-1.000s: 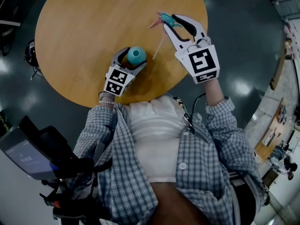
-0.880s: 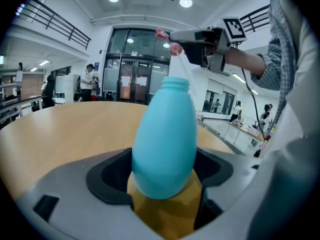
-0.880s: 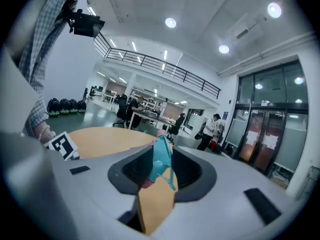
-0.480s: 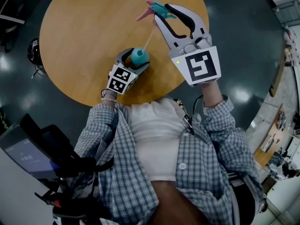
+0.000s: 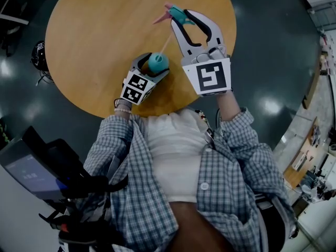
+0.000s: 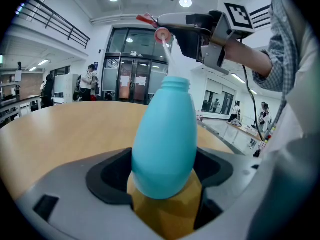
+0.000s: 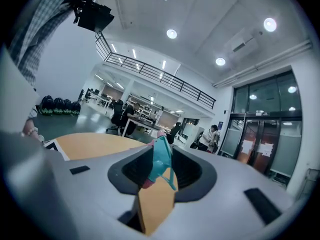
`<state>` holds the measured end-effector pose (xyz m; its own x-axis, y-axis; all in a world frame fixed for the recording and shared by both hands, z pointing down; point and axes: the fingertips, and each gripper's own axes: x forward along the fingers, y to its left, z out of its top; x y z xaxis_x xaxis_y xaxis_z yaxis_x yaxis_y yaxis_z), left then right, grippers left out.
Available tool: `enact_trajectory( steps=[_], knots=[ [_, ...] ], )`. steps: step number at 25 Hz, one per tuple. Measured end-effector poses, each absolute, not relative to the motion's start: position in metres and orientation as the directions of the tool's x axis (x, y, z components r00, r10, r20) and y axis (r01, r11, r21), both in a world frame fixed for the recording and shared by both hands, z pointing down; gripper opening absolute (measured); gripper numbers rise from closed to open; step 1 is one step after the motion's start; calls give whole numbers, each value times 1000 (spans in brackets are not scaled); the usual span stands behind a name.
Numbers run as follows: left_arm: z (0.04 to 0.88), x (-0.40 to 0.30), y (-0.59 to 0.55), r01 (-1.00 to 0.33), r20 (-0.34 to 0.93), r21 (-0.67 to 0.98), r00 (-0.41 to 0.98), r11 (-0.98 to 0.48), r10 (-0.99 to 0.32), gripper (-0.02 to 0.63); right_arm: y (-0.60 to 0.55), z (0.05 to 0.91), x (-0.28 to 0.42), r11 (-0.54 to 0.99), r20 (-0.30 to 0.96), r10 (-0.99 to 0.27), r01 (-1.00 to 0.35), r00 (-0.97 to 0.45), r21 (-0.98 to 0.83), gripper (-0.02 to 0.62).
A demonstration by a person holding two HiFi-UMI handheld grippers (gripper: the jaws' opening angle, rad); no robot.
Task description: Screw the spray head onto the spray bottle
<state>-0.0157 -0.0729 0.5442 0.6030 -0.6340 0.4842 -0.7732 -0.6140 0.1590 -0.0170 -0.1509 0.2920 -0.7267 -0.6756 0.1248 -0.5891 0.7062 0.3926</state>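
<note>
A teal spray bottle (image 5: pixel 157 62) stands upright on the round wooden table (image 5: pixel 100 30), gripped low on its body by my left gripper (image 5: pixel 150 66); its open threaded neck (image 6: pixel 176 83) points up. My right gripper (image 5: pixel 185 16) is raised above and beyond the bottle, shut on the teal and pink spray head (image 5: pixel 176 13). The head's pale dip tube (image 5: pixel 165 41) hangs down toward the bottle's mouth. In the left gripper view the spray head (image 6: pixel 155 28) hovers just above the neck, with the tube (image 6: pixel 169 59) reaching down to it. In the right gripper view the spray head (image 7: pixel 161 163) is pinched between the jaws.
The table's near edge (image 5: pixel 131 114) lies close to the person's body. Dark glossy floor (image 5: pixel 262 62) surrounds the table. A dark device (image 5: pixel 42 167) sits at the lower left. People and desks show far off in the hall in both gripper views.
My right gripper has lifted the spray head and swung it left, bringing the dip tube over the bottle. The left gripper and bottle have shifted slightly toward the right.
</note>
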Motion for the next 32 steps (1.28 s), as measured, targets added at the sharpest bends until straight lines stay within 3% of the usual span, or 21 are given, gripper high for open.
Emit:
enact_trajectory(
  steps=[24, 32],
  knots=[
    [548, -20, -69, -775, 492, 161, 600, -612, -631, 383, -73, 392, -57, 724, 227, -585, -376, -779, 579, 112],
    [548, -19, -70, -772, 488, 161, 604, -615, -631, 383, -67, 395, -46, 704, 198, -615, -418, -763, 575, 112]
  ],
)
